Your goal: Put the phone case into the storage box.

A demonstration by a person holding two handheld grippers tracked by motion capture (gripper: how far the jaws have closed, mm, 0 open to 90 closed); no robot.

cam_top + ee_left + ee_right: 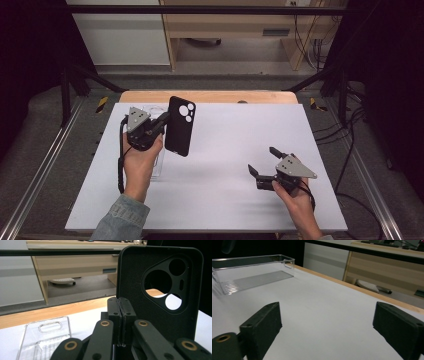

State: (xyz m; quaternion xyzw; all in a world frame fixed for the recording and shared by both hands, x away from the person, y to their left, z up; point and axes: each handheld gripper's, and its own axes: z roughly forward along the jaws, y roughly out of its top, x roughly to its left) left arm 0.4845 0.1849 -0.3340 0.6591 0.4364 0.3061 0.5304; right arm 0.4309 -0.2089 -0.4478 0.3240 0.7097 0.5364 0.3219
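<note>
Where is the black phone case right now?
In the high view the black phone case is up off the table at the left, pinched by the left hand-held gripper, just above the clear plastic tray.

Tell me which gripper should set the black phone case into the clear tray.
Left. The left gripper is shut on the black phone case, right beside the clear tray. The right gripper is open, empty and across the table.

Table top (225,165): white sheet over a wooden board, wood edge showing at the far side.
Rails (35,175): metal, running along both sides of the table.
Background: pale wooden desk (235,25); white cabinet (120,35) to its left.
Cables (345,150): black, trailing on the floor at right.
</note>
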